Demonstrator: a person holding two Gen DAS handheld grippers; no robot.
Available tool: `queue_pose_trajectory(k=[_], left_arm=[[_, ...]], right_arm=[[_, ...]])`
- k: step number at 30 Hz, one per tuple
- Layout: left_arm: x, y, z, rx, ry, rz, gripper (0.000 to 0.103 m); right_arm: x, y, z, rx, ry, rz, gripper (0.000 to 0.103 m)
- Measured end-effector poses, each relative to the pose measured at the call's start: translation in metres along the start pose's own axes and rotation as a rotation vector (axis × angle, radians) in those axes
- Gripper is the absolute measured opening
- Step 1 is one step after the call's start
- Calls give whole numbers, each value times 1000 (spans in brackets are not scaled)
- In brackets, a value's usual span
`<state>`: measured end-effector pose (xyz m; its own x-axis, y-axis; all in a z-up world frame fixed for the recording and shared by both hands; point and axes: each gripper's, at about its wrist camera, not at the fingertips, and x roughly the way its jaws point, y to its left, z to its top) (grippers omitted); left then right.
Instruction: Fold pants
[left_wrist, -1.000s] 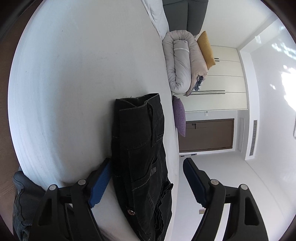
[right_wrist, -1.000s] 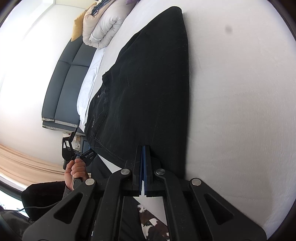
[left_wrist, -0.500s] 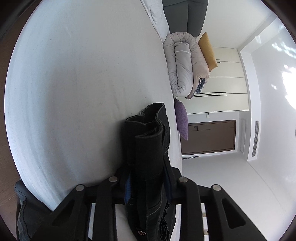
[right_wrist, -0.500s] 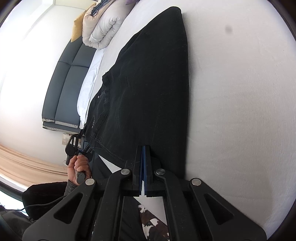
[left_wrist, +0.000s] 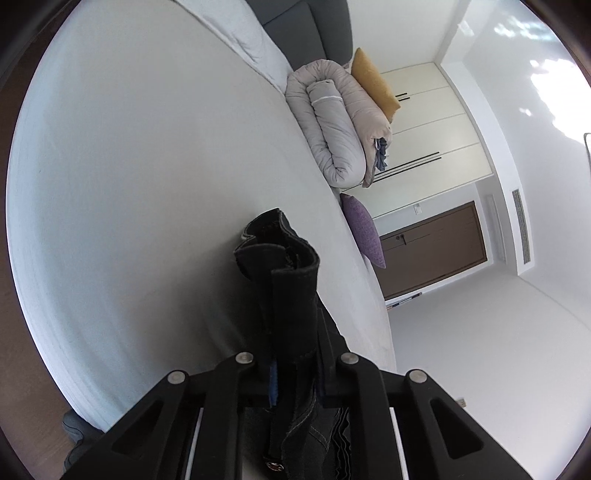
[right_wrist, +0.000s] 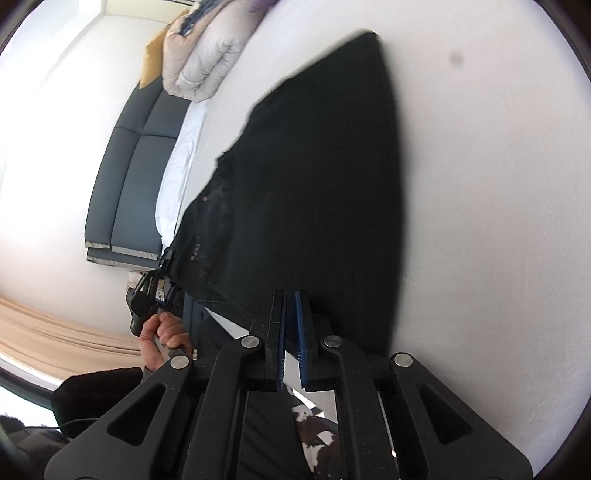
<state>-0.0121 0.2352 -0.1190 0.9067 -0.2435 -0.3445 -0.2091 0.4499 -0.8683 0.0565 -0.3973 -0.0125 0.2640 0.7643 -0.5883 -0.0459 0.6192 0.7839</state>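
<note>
left view: my left gripper (left_wrist: 295, 373) has just been closing and now it's pinching the waistband end of the pants (left_wrist: 284, 295), with the denim bunched up between the jaws.
where that is: near the bed (left_wrist: 147, 184) edge on the side by the purple cushion (left_wrist: 364, 230), with the fabric rising off the sheet there.
background: rolled duvet (left_wrist: 332, 129) at the far end, well apart from the pants, not in my way.
right view: my right gripper (right_wrist: 291, 332) is at the other end of the pants (right_wrist: 314, 166). Its blue pads stand just barely apart. I think a thin bit of hem is in there, but the fabric is black and blurry, so can't swear to it.
pants here: lying long and mostly flat along the bed edge, reaching toward the duvet (right_wrist: 207, 59).
left hand: visible at the far end, holding its gripper on the waistband.
progress: early. They look halved lengthwise already; both ends are grabbed, but bringing the ends together and flattening is still to do.
</note>
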Motion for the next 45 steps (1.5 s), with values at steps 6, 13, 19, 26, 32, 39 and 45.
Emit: queue_pose_trajectory(k=[6,13,19,26,32,39,45], left_arm=[[-2,-78,-19,326,6,8,14],[22,-169,-111,811,120,20,14],[64,-184,-195,1061,260,77,14],[77,-193,-271,1328,341,101,14],[75,-198,-326,1543,343,149,14],[71,-196,-343,1656,310,201,14],[75,-206,-341,1649,323,173,14]], right_arm=[[15,44,38,-76,-2,110,5],[84,30,81,45,19,140,75],[86,14,105,94,13,152,60],[45,-2,107,128,-2,218,74],[52,-6,113,122,36,172,73],[39,-14,113,100,15,95,38],[24,-9,106,13,-7,9,12]])
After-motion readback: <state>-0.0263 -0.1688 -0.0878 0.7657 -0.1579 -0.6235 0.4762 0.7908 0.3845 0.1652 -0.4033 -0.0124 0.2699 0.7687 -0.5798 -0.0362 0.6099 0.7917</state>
